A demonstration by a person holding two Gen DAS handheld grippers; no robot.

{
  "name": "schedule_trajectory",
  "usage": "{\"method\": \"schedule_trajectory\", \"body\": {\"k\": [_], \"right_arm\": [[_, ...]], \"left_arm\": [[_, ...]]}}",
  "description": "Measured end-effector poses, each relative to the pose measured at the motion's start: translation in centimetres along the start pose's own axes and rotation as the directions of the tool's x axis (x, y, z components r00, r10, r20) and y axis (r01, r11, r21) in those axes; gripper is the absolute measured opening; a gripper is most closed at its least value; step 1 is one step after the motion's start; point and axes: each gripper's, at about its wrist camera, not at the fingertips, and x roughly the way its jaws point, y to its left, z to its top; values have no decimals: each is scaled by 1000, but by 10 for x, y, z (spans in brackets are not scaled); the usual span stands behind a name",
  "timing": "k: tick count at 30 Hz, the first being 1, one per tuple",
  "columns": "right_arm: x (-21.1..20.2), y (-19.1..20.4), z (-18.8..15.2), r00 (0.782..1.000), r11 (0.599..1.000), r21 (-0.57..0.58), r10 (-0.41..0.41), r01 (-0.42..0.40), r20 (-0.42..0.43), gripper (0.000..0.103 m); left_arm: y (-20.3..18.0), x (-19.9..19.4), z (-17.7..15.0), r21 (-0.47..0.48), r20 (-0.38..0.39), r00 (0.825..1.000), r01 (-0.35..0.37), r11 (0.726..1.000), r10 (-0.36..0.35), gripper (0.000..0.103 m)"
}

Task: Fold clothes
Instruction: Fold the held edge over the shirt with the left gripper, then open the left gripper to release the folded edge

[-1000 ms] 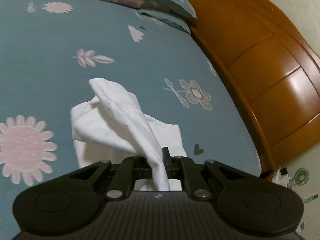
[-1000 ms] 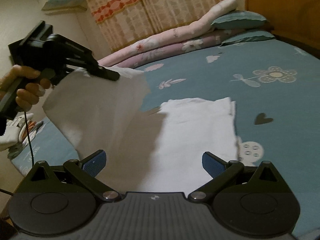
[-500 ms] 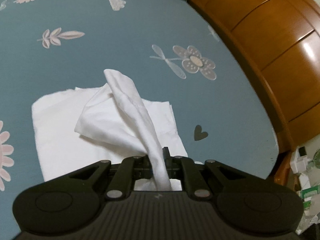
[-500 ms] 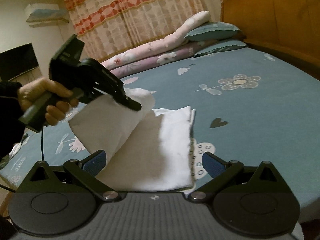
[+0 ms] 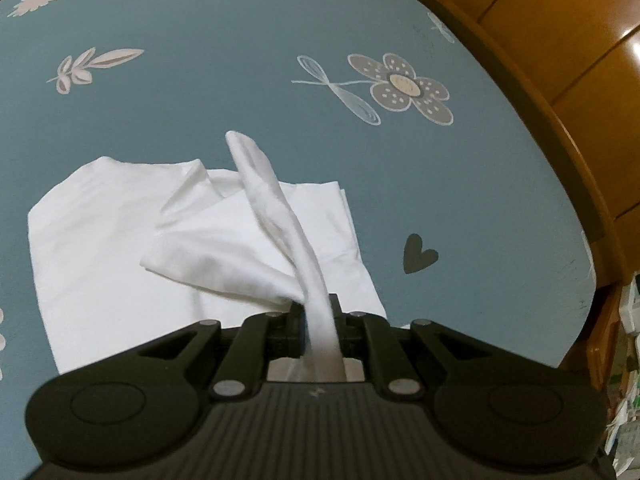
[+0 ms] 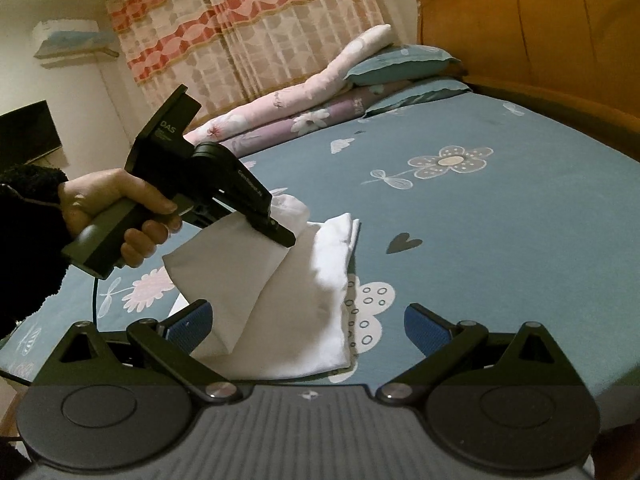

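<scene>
left gripper [image 5: 318, 316] fingers pinch the white garment [image 5: 120, 248]; right gripper [image 6: 308, 320] fingers gape empty. releasing crooked could bunch the fold on the bed [image 5: 200, 112].

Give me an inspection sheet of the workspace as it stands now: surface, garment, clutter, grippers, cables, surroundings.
Surface: teal bedsheet with flower and heart prints.
Job's things: white garment lies partly folded on the sheet; one flap is lifted off it.
Clutter: nothing seen on the sheet near the garment.
Grippers: left gripper shut on the lifted flap, held by the person's hand; right gripper open, holding nothing, its blue pads either side of the garment's near edge.
Cables: a dark cable hangs from the left gripper's handle.
Surroundings: wooden headboard, rolled quilts and pillows at the bed's far side, patterned curtain.
</scene>
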Motion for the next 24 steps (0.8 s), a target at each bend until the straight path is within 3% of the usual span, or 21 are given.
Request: {"method": "schedule_trajectory", "body": {"k": [5, 7, 9, 13, 21, 24], "right_arm": [[0, -2, -1, 1000, 1000, 6, -9, 9, -2, 103], [0, -1, -1, 1000, 1000, 7, -15, 15, -3, 103], [0, -1, -1, 1000, 1000, 5, -19, 19, -5, 103], [-1, 0, 0, 1000, 1000, 6, -25, 25, -8, 103], [1, 2, 1, 1000, 1000, 11, -17, 17, -18, 103], [3, 3, 1, 1000, 1000, 19, 2, -1, -26, 103]], "left_arm": [[-11, 9, 4, 31, -21, 999, -25, 999, 26, 10], [-14, 11, 4, 31, -31, 999, -20, 999, 21, 27], [-18, 11, 4, 39, -31, 1000, 2, 999, -1, 37], [-29, 6, 5, 71, -26, 999, 20, 997, -18, 44], [-34, -28, 1, 158, 64, 995, 64, 985, -75, 56], [-26, -40, -11, 211, 113, 992, 22, 977, -47, 62]]}}
